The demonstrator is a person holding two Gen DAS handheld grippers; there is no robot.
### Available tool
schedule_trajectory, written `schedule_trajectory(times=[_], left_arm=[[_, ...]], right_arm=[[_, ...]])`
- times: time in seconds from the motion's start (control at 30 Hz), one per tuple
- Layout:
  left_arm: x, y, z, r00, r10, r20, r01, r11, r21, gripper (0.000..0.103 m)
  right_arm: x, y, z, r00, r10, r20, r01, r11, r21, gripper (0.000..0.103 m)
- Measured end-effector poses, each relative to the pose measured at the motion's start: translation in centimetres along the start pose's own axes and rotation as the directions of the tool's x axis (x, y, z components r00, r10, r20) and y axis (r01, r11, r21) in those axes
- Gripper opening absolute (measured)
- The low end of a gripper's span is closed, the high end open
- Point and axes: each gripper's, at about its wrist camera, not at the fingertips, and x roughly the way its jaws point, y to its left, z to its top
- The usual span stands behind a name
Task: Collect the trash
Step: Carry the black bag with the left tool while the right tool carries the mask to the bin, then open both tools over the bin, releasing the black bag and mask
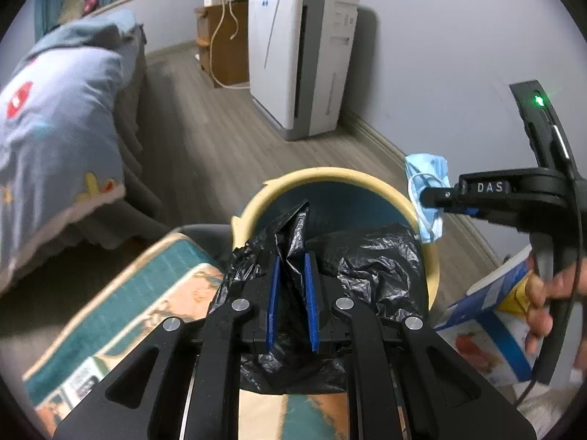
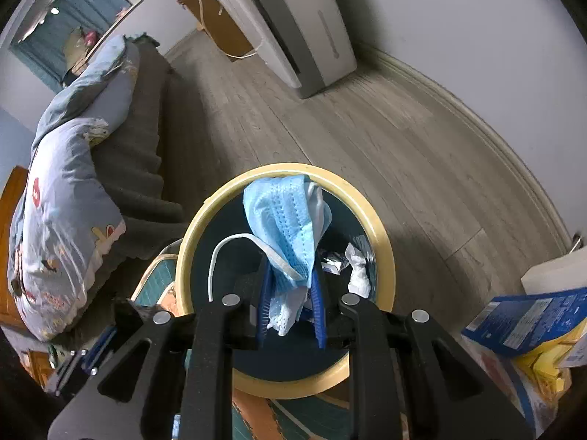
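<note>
A round bin with a cream rim (image 1: pixel 352 175) (image 2: pixel 381 234) and a dark blue inside stands on the floor. My left gripper (image 1: pixel 292 256) is shut on a crumpled black plastic bag (image 1: pixel 370 256) that hangs over the bin's near side. My right gripper (image 2: pixel 291 275) is shut on a light blue face mask (image 2: pixel 286 216), held over the bin's mouth with its white ear loop (image 2: pixel 220 253) dangling. In the left wrist view the mask (image 1: pixel 427 183) hangs from the right gripper (image 1: pixel 431 196) at the bin's right rim. Crumpled white paper (image 2: pixel 357 267) lies inside the bin.
A patterned teal rug (image 1: pixel 139 293) lies under the bin. A bed with a blue quilt (image 1: pixel 55 117) fills the left. A white appliance (image 1: pixel 304 58) stands against the far wall. Blue and yellow boxes (image 2: pixel 528 322) sit at the right, near a person's hand (image 1: pixel 550 293).
</note>
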Motion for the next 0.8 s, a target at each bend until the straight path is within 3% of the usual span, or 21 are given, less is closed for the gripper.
schedule_trajectory(times=[0.37, 0.5, 0.53, 0.57, 0.63, 0.77, 0.8], left_arm=[[3.5, -0.8, 0.5, 1.000, -0.012, -0.020, 0.012, 1.000, -0.001, 0.015], [3.3, -0.6, 0.6, 1.000, -0.018, 0.007, 0.018, 1.000, -0.002, 0.024], [3.1, -0.6, 0.5, 1.000, -0.012, 0.014, 0.012, 1.000, -0.001, 0.031], [3.1, -0.6, 0.6, 1.000, -0.004, 0.018, 0.004, 1.000, -0.003, 0.047], [2.6, -0.4, 0.4, 0.999, 0.003, 0.036, -0.002, 1.000, -0.008, 0.069], [1.6, 0.0, 0.1, 0.997, 0.047, 0.062, -0.047, 0.999, -0.009, 0.090], [1.4, 0.1, 0.1, 0.996, 0.057, 0.064, -0.056, 0.998, -0.011, 0.091]], right_arm=[[1.1, 1.3, 0.2, 0.999, 0.031, -0.009, -0.031, 0.999, -0.006, 0.019], [0.8, 2.0, 0.3, 0.999, 0.048, 0.004, -0.048, 0.999, -0.024, 0.021], [0.7, 2.1, 0.3, 0.999, 0.042, 0.006, -0.042, 0.999, -0.028, 0.027], [0.7, 2.1, 0.4, 0.999, 0.040, 0.008, -0.039, 0.999, -0.027, 0.032], [0.5, 2.0, 0.3, 0.999, 0.039, 0.014, -0.039, 0.999, -0.017, 0.058], [0.2, 2.3, 0.4, 0.999, 0.024, 0.026, -0.024, 1.000, -0.018, 0.078], [0.0, 2.4, 0.3, 0.999, 0.023, 0.030, -0.022, 0.999, -0.023, 0.084]])
